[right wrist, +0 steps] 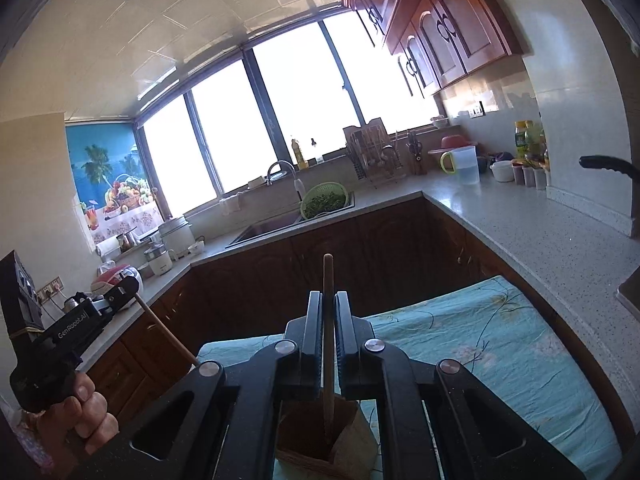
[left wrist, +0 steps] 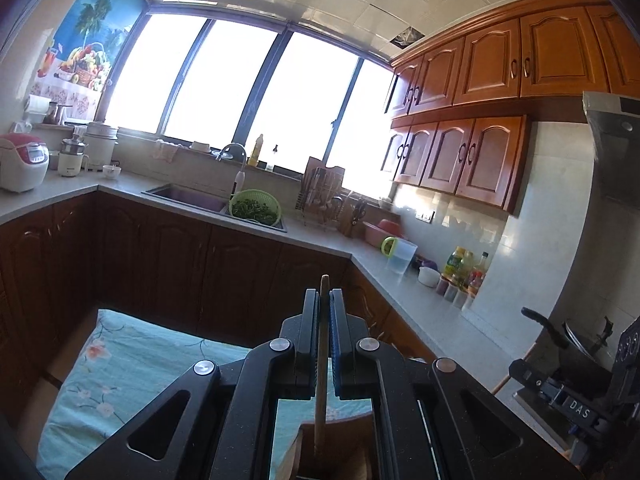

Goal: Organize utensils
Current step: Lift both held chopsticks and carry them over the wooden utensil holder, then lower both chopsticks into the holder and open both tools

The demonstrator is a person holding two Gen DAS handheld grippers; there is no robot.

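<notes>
My left gripper is shut on a thin wooden utensil handle that sticks up past its fingertips. The handle's lower end meets a broader brown wooden part; I cannot tell whether that is the utensil's head or a holder. My right gripper is shut on a second wooden handle, with a similar brown wooden part below its jaws. In the right wrist view the left gripper appears at the far left, held by a hand, its wooden handle slanting down to the right.
A table with a teal floral cloth lies below both grippers. An L-shaped grey counter runs round the kitchen, with a sink, green colander, dish rack, jug and bottles. A black-handled pot stands right.
</notes>
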